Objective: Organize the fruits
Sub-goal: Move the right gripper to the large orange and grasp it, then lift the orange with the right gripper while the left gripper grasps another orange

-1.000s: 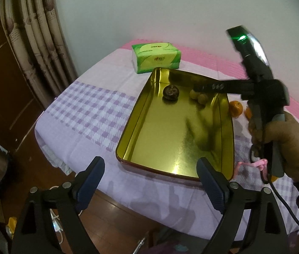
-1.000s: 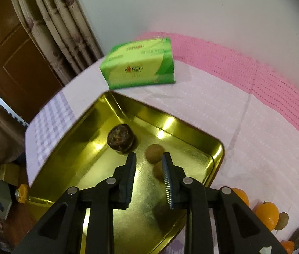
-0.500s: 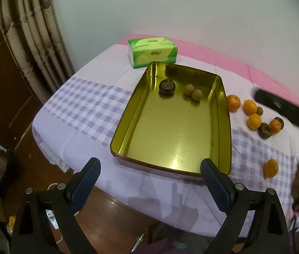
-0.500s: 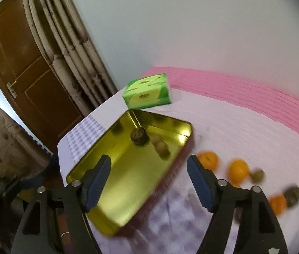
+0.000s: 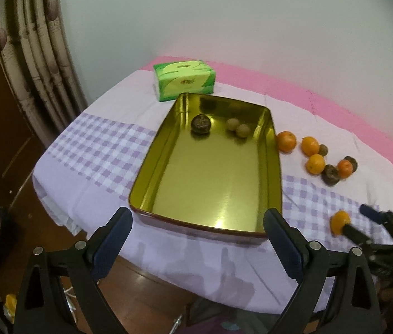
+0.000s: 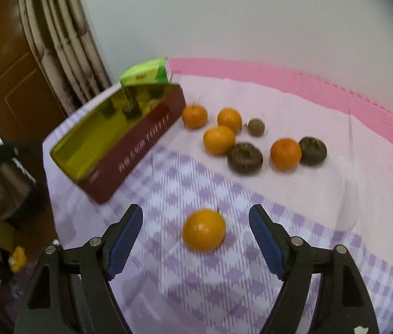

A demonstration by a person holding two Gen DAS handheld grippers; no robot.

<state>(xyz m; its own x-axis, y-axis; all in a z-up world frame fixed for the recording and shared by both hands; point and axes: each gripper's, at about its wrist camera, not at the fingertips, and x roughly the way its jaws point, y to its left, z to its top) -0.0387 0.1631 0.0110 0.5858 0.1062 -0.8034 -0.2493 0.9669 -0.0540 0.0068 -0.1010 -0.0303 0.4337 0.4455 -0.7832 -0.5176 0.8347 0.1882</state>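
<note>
Lone round orange mandarin (image 6: 203, 233) sits on the checked purple tablecloth (image 6: 185, 194), apart from the gold rectangular tin tray (image 5: 210, 178). I judge I'm lining up the next pick: lower, then close. My right gripper (image 6: 196, 239) has just been opening; it straddles the mandarin without touching. My left gripper (image 5: 198, 240) hangs wide, empty, before the tray.

Table with checked lilac cloth (image 5: 90, 150) carries: gold tray (image 5: 275, 167) centre, green tissue box (image 5: 184, 80) far, loose fruit cluster (image 6: 241, 139) right, lone orange (image 6: 203, 233) near.
</note>
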